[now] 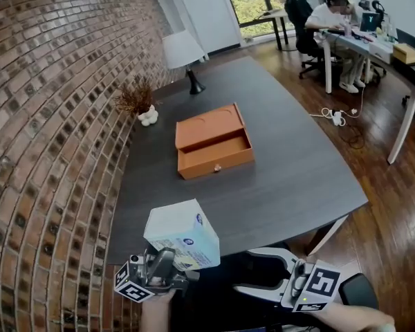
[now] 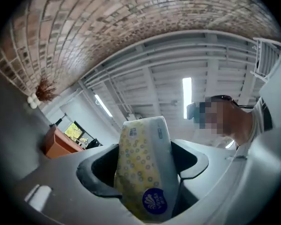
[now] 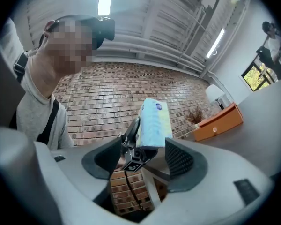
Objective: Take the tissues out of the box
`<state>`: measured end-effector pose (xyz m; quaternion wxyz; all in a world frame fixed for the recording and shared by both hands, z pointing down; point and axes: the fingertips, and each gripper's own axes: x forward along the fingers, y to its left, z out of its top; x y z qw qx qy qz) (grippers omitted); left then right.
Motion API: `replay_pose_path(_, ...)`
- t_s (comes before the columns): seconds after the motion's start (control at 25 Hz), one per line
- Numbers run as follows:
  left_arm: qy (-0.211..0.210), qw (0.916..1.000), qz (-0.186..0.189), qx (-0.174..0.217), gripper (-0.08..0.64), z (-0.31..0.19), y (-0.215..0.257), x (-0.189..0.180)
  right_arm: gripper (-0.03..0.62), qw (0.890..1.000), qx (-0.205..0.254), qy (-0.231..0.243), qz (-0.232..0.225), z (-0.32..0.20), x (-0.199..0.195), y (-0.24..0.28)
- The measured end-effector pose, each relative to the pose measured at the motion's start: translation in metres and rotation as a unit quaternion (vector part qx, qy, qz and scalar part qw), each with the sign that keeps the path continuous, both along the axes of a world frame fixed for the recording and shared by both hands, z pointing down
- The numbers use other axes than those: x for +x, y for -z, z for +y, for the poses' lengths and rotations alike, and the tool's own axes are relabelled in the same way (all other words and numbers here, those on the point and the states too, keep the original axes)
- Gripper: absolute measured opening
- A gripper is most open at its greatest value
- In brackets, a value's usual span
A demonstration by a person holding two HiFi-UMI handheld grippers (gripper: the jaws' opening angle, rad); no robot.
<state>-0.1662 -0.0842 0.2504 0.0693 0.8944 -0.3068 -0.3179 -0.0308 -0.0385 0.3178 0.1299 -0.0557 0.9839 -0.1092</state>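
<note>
- The dark grey counter (image 1: 297,164) fills most of what I see below me; its left edge runs along a curved brick wall (image 1: 48,116).
- A lamp (image 1: 185,61) with a white shade and a dark base stands at the counter's far edge, near the far-left corner.
- A tuft of dried plant (image 1: 137,100) sits by the left edge, nearer to me than the lamp, with a small white lumpy thing (image 1: 149,117) touching its foot.
- Past the counter's right edge lies a wooden floor (image 1: 380,199), with a white power strip (image 1: 337,118) and its cable on it.
- Beyond the far-right corner, a person (image 1: 332,19) sits at a white desk (image 1: 353,43), a black office chair (image 1: 301,19) just beside them and a window (image 1: 252,5) behind.
</note>
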Motion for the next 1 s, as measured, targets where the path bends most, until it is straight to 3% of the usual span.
replay_pose_path(0.08,0.006,0.9993,0.036,0.002,0.344,0.018,-0.011,-0.002,0.291,1.0,-0.001,-0.002,-0.004,-0.001,0.0,-0.001)
replay_pose_path(0.2,0.009,0.9983,0.057,0.009,0.344,0.04,-0.022,0.002,0.291,1.0,-0.009,0.003,-0.007,0.001,0.0,-0.002)
replay_pose_path(0.44,0.014,0.9982,0.058,0.0,0.345,0.06,-0.049,0.005,0.291,1.0,0.012,0.016,0.014,0.01,-0.003,-0.007)
replay_pose_path(0.64,-0.007,0.9996,0.029,-0.003,0.345,0.042,-0.047,-0.019,0.291,0.999,0.038,0.014,-0.012,0.005,-0.038,-0.009)
replay_pose_path(0.8,-0.008,0.9987,0.051,-0.002,0.345,0.045,-0.048,-0.003,0.29,0.999,0.022,0.026,0.018,0.007,-0.029,-0.012)
replay_pose_path(1.0,-0.009,0.999,0.044,0.004,0.345,0.046,-0.047,0.0,0.29,0.999,0.026,0.029,0.027,0.01,-0.029,-0.012)
